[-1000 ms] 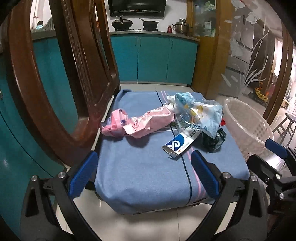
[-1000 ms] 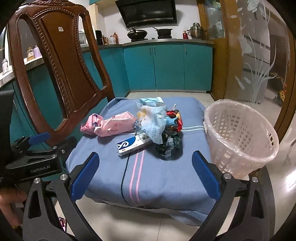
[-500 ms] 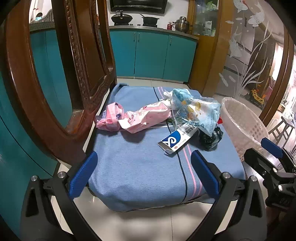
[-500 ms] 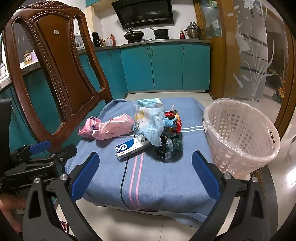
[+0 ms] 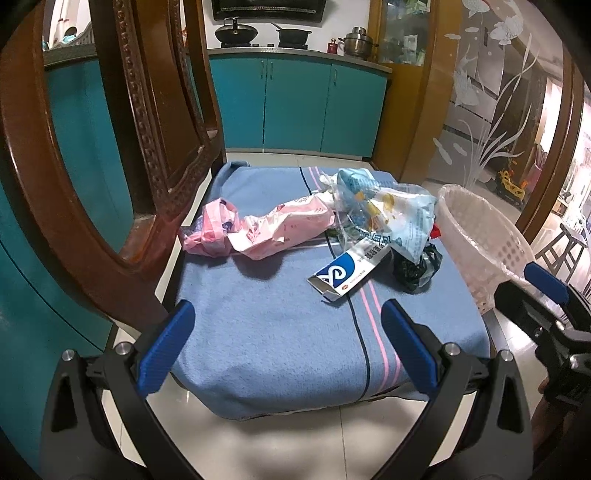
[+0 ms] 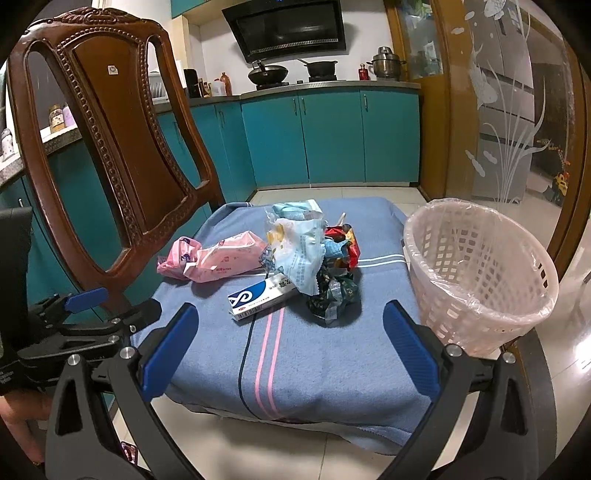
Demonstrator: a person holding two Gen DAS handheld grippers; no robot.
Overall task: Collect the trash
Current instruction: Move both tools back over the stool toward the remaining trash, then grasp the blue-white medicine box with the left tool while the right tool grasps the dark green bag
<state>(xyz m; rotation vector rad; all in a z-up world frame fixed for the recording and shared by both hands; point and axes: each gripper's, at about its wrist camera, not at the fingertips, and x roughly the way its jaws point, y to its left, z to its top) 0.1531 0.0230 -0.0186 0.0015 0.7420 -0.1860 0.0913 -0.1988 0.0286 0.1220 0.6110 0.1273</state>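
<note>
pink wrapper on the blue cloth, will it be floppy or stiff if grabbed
The pink wrapper looks crumpled and creased, so probably floppy and light. Its twisted end may sag when lifted. The thin film could slip unless pinched firmly.

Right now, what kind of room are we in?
Most likely a home kitchen: pots sit on a stove under a range hood, above teal cabinets. A carved wooden chair stands close by.

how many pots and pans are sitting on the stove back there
2: a wok on the left burner and a black pot on the right. A steel pot stands beside the stove.
</note>
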